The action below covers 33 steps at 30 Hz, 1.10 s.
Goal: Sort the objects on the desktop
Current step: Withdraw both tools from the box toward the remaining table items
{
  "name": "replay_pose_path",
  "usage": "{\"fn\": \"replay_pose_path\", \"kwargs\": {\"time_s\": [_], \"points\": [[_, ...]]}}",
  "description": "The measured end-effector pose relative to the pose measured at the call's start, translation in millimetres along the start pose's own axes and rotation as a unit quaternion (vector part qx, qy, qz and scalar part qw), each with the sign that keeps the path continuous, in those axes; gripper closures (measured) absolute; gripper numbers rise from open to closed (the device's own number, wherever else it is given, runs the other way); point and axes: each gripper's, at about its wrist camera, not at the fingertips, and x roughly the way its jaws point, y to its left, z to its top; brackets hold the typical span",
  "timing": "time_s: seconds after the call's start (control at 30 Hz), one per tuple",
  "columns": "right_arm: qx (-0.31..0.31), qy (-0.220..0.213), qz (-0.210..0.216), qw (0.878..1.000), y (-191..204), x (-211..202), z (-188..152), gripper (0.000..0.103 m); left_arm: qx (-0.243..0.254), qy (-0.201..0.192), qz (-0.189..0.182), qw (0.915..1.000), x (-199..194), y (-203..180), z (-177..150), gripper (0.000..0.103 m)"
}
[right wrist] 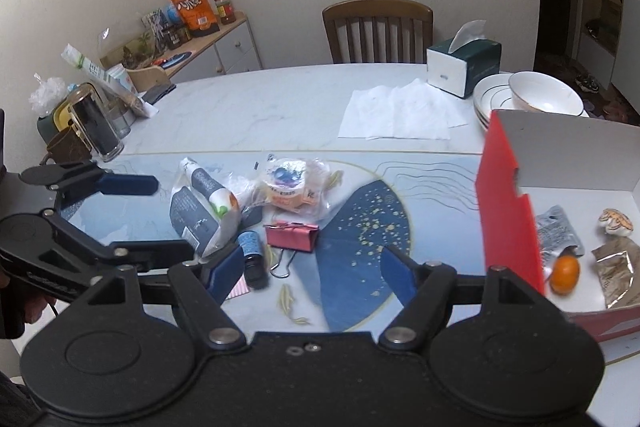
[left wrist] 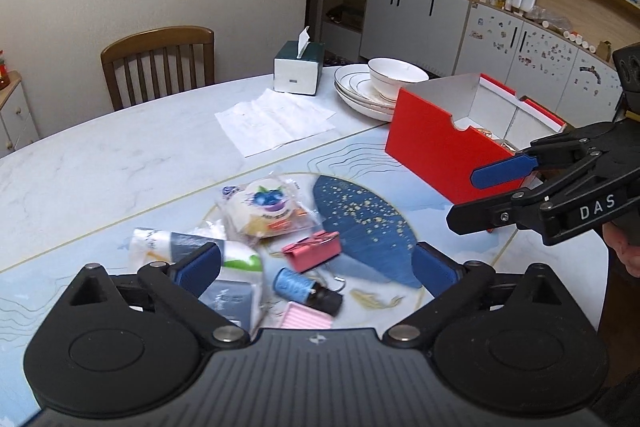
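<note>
Where the left wrist camera looks down: left gripper [left wrist: 316, 267] spread wide and empty above the heap — pink binder clip [left wrist: 312, 251], blue thread spool [left wrist: 294, 283], wrapped pastry [left wrist: 268, 207], white tube [left wrist: 192, 247]. Red box [left wrist: 440, 147] well to the right, beside the right gripper [left wrist: 476, 199], apart too.

From the right wrist: right gripper [right wrist: 312, 271] open, holding nothing, over the blue mat — binder clip just ahead. Orange [right wrist: 564, 274] and snack packets inside the box.

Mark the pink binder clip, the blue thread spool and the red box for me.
pink binder clip [right wrist: 291, 237], right wrist view, on its pink body.
blue thread spool [left wrist: 291, 283], left wrist view, on the blue winding.
red box [left wrist: 428, 151], left wrist view, on its red outer wall.
</note>
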Motion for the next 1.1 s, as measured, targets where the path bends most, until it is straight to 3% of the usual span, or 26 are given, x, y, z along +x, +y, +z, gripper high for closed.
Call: {"fn": "replay_pose_path", "kwargs": {"time_s": [0.17, 0.4, 0.63, 1.1], "points": [[0.003, 0.004, -0.012, 1.0, 12.3, 14.8, 2.6, 0.028, 0.01, 0.005, -0.014, 0.9998, 3.6, 23.5, -5.1, 0.001], [0.011, 0.019, -0.028, 0.999, 24.7, 41.3, 2.3, 0.028, 0.061, 0.023, -0.035, 0.9972, 15.0, 58.1, -3.9, 0.001], [0.019, 0.028, -0.043, 0.999, 28.6, 67.1, 6.6, 0.028, 0.111, 0.023, -0.032, 0.993, 35.0, 90.3, 2.7, 0.001], [0.05, 0.061, -0.062, 0.995, 36.6, 123.6, 14.8, 0.028, 0.08, 0.076, -0.059, 0.9921, 89.0, 130.1, -9.2, 0.001]]}}
